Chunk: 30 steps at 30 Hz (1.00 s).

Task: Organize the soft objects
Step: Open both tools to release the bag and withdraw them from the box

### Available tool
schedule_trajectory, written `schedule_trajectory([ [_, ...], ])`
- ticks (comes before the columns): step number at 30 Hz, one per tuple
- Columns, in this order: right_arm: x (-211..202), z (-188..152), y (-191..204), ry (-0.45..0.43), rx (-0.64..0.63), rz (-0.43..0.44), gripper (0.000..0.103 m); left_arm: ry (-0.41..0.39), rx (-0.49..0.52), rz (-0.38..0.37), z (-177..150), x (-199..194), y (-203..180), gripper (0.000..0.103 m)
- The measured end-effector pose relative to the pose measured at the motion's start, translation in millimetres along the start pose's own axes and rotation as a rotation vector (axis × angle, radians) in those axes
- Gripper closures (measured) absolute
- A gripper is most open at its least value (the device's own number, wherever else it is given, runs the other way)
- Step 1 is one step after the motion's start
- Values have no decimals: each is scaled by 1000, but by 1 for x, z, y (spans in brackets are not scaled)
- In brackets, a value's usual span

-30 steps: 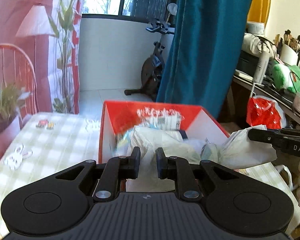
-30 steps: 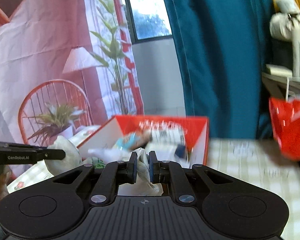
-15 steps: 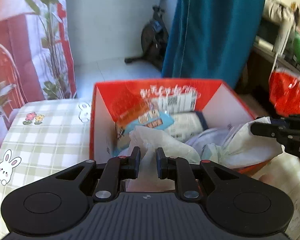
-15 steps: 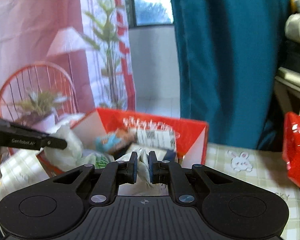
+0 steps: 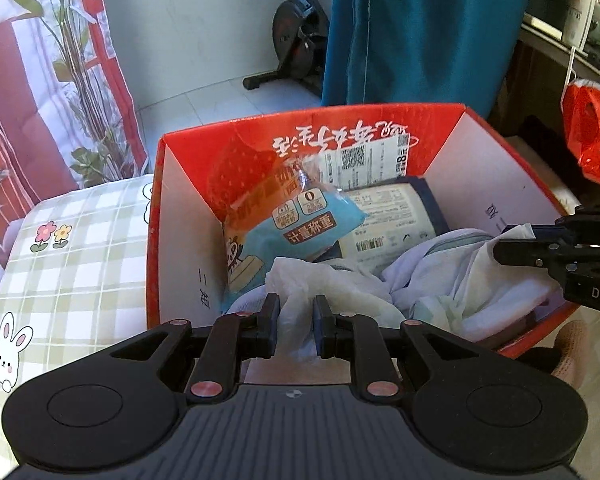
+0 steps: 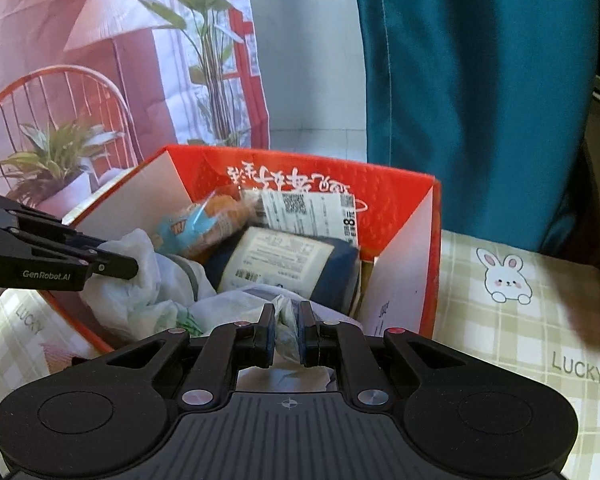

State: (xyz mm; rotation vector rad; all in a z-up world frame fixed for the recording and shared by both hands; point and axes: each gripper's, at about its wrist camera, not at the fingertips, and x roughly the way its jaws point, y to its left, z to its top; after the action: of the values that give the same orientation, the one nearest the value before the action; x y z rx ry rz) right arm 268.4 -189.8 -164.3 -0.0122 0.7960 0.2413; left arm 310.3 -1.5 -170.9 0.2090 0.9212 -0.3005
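A red cardboard box (image 5: pixel 156 216) stands on the checked tablecloth and holds soft packs. Both grippers hold one white plastic bag (image 5: pixel 340 284) over the box's near side. My left gripper (image 5: pixel 294 312) is shut on its left end. My right gripper (image 6: pixel 287 322) is shut on its right end (image 6: pixel 236 304). The right gripper also shows at the right edge of the left wrist view (image 5: pixel 556 248), and the left gripper shows at the left of the right wrist view (image 6: pixel 60 260). Inside the box lie a blue snack pack (image 5: pixel 300 224) and a beige-and-navy pack (image 5: pixel 396 216).
The checked tablecloth (image 5: pixel 68 272) with rabbit prints spreads left of the box and to its right (image 6: pixel 520 320). A teal curtain (image 5: pixel 420 28) hangs behind. A red plastic bag (image 5: pixel 592 132) hangs at the right by cluttered shelves. An exercise bike (image 5: pixel 296 40) stands on the floor.
Both grippers have tilted down and moved in over the box with the white bag still held. The box and its packs now fill more of both views.
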Motion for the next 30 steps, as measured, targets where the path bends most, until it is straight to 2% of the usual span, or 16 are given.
schedule_trajectory([
  [7,4,-6,-3,22,5,-18,91,-10,-9,5,-1,-1,1,82],
  [10,-5,-7,-1,-28,10,-32,82,-37,-19,-16,-1,-8,4,68],
  [12,-14,-9,2,-66,5,-45,74,-63,-40,-31,-2,-16,8,43],
  [14,-23,-12,3,-98,-7,-61,72,-102,-54,-36,-3,-26,8,33],
  [16,-32,-13,2,-128,-3,-70,66,-142,-64,-53,-5,-35,8,28],
  [18,-42,-17,0,-176,18,-76,41,-174,-77,-68,-6,-44,8,23],
  [21,-54,-21,-2,-226,26,-87,40,-207,-87,-64,-8,-55,5,22],
  [30,-82,-43,7,-293,6,-106,40,-302,-50,-31,-33,-87,-3,15],
])
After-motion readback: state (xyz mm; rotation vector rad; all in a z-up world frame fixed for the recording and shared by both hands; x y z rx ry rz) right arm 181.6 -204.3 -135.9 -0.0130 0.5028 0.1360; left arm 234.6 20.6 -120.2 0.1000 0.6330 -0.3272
